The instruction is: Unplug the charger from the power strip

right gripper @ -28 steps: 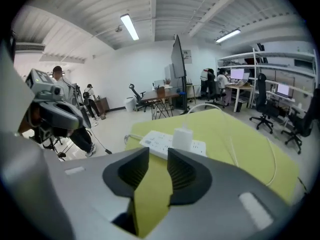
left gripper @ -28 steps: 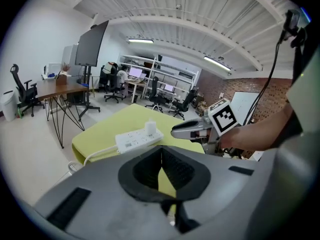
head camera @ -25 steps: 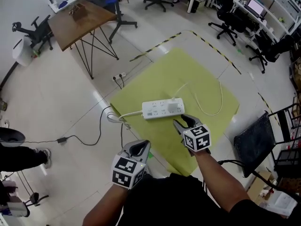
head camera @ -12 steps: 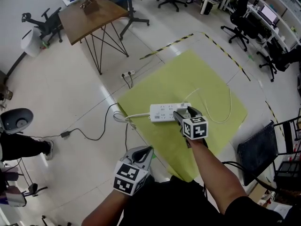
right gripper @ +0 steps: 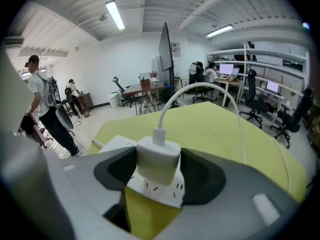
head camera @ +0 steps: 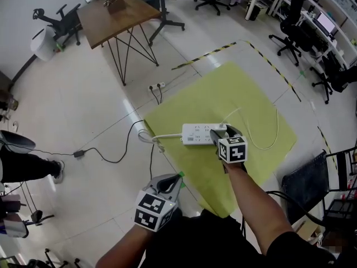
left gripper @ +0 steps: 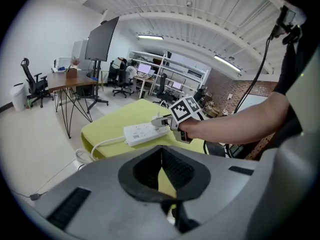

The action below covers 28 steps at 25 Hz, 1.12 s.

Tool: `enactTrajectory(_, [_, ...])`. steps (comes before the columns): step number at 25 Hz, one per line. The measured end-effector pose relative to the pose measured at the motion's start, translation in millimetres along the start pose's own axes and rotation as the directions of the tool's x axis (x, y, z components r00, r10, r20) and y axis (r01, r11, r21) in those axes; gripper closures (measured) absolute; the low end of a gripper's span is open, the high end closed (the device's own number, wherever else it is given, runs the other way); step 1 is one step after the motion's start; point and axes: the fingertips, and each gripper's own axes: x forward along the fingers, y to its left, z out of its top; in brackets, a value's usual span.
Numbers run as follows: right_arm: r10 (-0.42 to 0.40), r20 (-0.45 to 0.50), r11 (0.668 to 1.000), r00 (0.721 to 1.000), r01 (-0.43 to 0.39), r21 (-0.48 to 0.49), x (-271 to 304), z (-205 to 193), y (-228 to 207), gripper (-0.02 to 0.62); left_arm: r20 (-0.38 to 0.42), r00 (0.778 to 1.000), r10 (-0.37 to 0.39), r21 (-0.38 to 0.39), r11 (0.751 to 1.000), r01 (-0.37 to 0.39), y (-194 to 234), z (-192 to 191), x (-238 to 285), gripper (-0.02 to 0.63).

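Observation:
A white power strip (head camera: pixel 196 133) lies on a yellow-green mat (head camera: pixel 251 94) on the floor. A white charger (right gripper: pixel 158 159) is plugged into the strip's right end, and its white cable (head camera: pixel 269 141) loops off to the right. My right gripper (head camera: pixel 221 132) is down over that end, and its jaws are closing with the charger between them. Both dark pads (right gripper: pixel 204 176) lie against the charger's sides. My left gripper (head camera: pixel 177 177) hangs back near my body, short of the mat's near corner. It is shut with nothing in it. From the left gripper view I see the strip (left gripper: pixel 142 132) and the right gripper (left gripper: pixel 157 120).
The strip's own cord (head camera: pixel 149 139) coils off the mat's left edge towards a floor socket (head camera: pixel 154 86). A wooden table (head camera: pixel 117 13) stands at the back left. Office chairs and desks line the back right. A dark chair (head camera: pixel 305 177) stands right of the mat. A person's leg (head camera: pixel 28 169) shows at far left.
My right gripper has moved forward and down from the strip's near side onto its right end, and the charger now sits between its jaws. The left gripper has stayed in place.

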Motion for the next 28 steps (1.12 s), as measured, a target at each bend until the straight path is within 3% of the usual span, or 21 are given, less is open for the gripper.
enactTrajectory(17, [0.021,0.053,1.000,0.998,-0.022,0.013,-29.3,16.2,-9.0,0.327,0.019,1.000,-0.016,0.010,1.000,0.016,-7.7,4.6,0.4,0.598])
enactTrajectory(28, [0.036,0.001,0.999,0.999,-0.036,-0.004,-89.1,-10.9,-45.2,0.327,0.040,0.998,-0.050,0.036,0.998,0.049,-31.0,18.7,19.0,0.598])
